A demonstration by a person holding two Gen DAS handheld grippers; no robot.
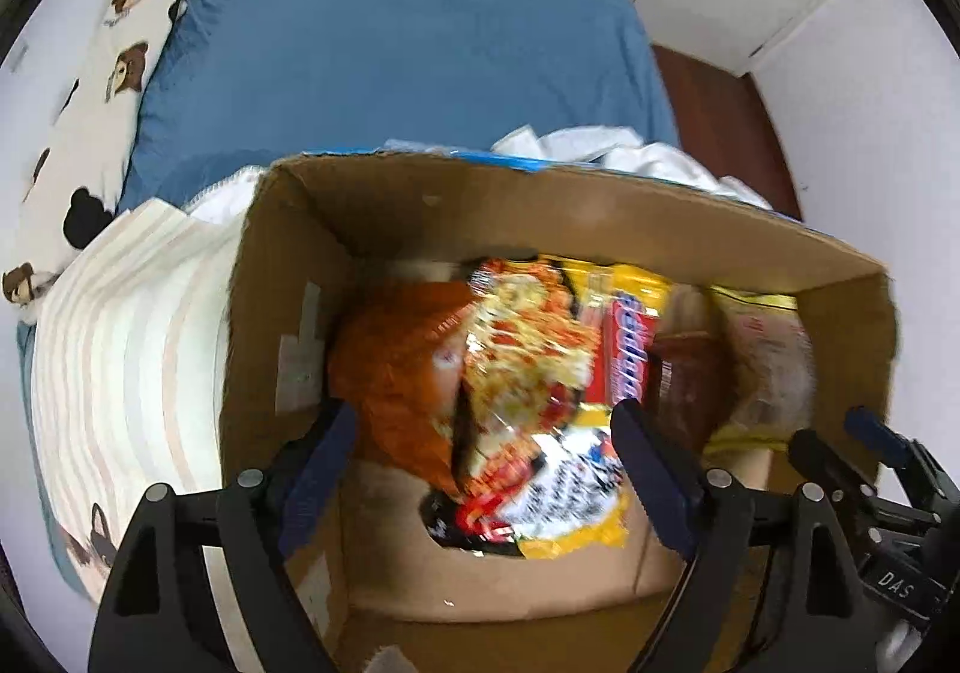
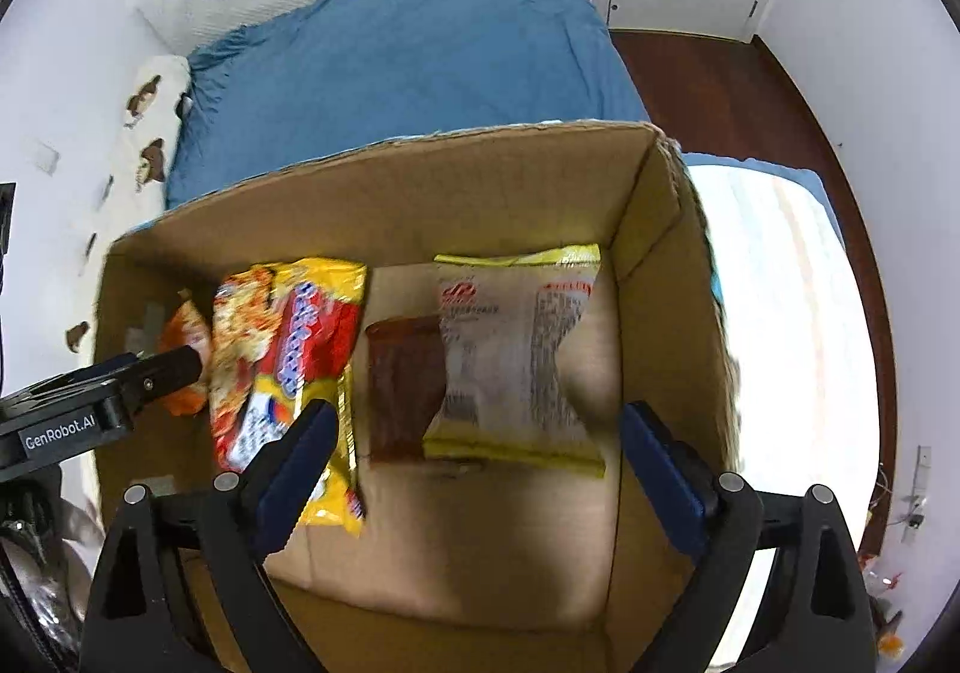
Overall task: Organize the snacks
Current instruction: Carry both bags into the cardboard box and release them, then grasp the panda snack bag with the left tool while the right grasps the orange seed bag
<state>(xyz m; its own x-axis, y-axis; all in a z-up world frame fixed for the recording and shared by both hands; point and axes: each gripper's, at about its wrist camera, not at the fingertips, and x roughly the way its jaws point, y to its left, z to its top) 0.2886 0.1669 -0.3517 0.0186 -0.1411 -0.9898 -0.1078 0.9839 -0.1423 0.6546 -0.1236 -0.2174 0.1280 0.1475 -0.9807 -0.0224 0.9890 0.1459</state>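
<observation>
An open cardboard box (image 1: 288, 265) (image 2: 384, 193) sits on the bed and holds several snack packets. Inside lie an orange packet (image 1: 402, 367) (image 2: 183, 334), a yellow and red noodle packet (image 1: 540, 373) (image 2: 288, 361), a brown packet (image 1: 690, 373) (image 2: 402, 385) and a clear packet with yellow edges (image 1: 768, 349) (image 2: 516, 355). My left gripper (image 1: 486, 433) is open above the orange and noodle packets, holding nothing. My right gripper (image 2: 480, 427) is open above the brown and clear packets, holding nothing. The left gripper's tip (image 2: 174, 367) shows in the right wrist view by the orange packet.
The box rests on a bed with a blue sheet (image 1: 390, 48) (image 2: 408, 54). A striped blanket (image 1: 132, 349) and a dog-print pillow (image 1: 102, 90) lie to the left. White cloth (image 1: 630, 150) lies behind the box. Dark wood floor (image 2: 720, 90) and white cupboard doors are at the right.
</observation>
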